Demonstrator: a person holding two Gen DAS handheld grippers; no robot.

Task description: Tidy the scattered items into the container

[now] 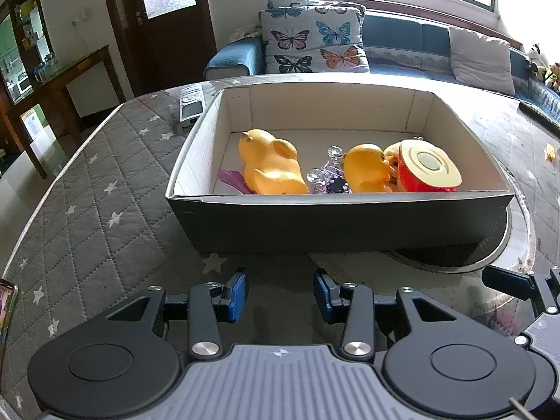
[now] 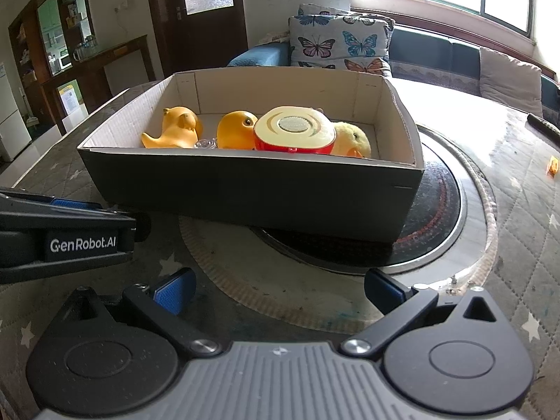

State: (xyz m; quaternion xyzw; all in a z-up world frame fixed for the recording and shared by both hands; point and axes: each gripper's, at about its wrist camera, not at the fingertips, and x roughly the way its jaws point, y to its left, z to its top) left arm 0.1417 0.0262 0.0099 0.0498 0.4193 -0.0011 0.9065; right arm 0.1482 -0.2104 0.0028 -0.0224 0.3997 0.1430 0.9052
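Inside the box [image 1: 336,224] sit my gathered toys — two rubber ducks [image 1: 269,164], a red drum toy [image 1: 425,168], some clear beads [image 1: 327,173] and a plush chick [image 2: 351,139], all light, the ducks soft and likely slippery. Just before its near wall my left gripper [image 1: 280,295] and right gripper [image 2: 276,288] hang spread and empty. Should the box need shifting, I'd pinch its stiff cardboard rim — not the toys.

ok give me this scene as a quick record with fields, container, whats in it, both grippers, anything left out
container: open cardboard box, dark outside, pale inside, on the quilted table cover
contents: two orange rubber ducks, red and cream round toy, fluffy yellow chick, clear purple trinket
left gripper: open, holding nothing, short of the box
right gripper: open wide, holding nothing
left out: remote beside the box, small orange scrap on the table
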